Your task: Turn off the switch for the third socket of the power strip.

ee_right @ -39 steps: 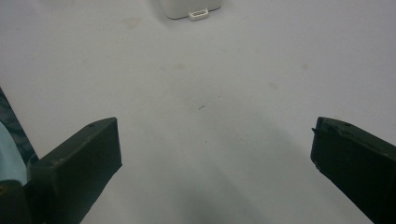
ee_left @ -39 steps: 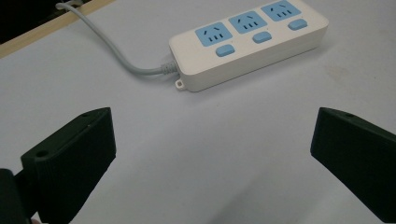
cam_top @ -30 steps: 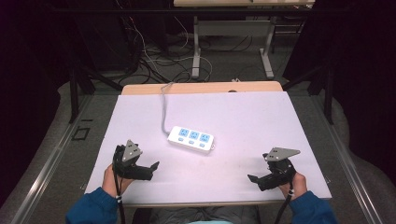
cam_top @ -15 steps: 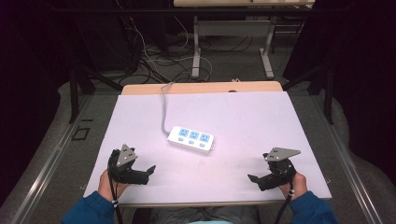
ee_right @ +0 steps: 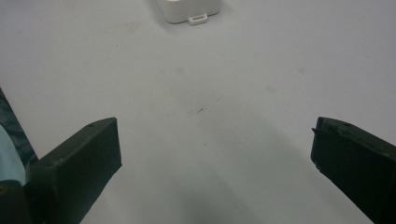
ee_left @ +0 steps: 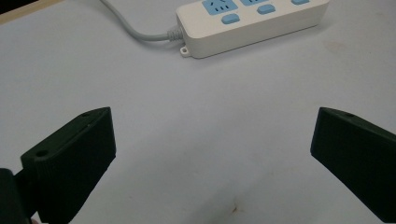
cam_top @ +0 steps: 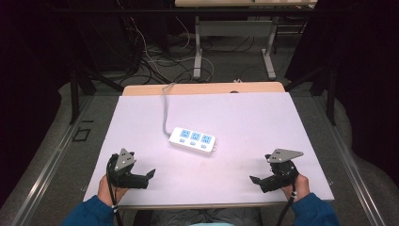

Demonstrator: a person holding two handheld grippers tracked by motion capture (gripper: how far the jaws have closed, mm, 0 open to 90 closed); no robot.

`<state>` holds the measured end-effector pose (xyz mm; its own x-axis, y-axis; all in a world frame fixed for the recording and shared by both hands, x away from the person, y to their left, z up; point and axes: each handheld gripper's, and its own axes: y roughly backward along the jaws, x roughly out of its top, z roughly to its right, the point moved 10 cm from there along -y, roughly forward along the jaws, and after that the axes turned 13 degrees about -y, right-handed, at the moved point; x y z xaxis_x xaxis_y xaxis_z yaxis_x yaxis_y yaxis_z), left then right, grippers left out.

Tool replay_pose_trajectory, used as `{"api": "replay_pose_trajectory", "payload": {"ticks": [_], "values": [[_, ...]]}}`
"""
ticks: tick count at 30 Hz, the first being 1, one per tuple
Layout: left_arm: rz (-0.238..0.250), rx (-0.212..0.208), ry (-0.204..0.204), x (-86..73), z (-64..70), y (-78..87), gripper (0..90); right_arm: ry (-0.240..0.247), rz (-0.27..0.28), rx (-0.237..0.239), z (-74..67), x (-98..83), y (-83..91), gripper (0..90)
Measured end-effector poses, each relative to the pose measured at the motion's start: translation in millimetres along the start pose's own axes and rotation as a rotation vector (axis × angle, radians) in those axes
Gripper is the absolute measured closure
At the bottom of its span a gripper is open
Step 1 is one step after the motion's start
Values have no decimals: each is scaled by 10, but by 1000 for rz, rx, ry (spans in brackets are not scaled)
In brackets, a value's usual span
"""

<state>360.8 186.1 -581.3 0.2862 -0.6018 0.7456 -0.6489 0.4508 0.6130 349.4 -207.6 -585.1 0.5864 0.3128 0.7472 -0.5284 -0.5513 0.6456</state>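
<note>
A white power strip [cam_top: 193, 140] with blue sockets lies in the middle of the pale table [cam_top: 244, 117]; its grey cord [cam_top: 165, 113] runs off the far edge. My left gripper [cam_top: 149, 175] rests near the front left edge, open, jaws wide apart with nothing between them. In the left gripper view the power strip [ee_left: 247, 23] and its cord [ee_left: 135, 30] lie ahead of the left gripper [ee_left: 212, 140]. My right gripper [cam_top: 254, 181] sits near the front right edge, also open and empty. Ahead of the right gripper [ee_right: 215, 144] one end of the strip [ee_right: 189, 10] shows.
Wooden board edge [cam_top: 202, 88] runs along the table's far side. Beyond it, dark floor with tangled cables [cam_top: 155, 56] and metal table legs [cam_top: 197, 47]. A person's blue sleeves [cam_top: 89, 212] enter at the bottom.
The left gripper has drawn back toward the front edge of the table. The right gripper has stayed in place.
</note>
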Motion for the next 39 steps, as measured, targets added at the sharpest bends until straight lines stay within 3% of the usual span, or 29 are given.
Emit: {"api": "replay_pose_trajectory", "payload": {"ticks": [14,39], "values": [[-15,-2,28,-99,37,0,1,4,2,4,-9,4,2,12],[-45,-16,-15,-133,91,-57,1,8,21,4,-12,21,2,12]]}}
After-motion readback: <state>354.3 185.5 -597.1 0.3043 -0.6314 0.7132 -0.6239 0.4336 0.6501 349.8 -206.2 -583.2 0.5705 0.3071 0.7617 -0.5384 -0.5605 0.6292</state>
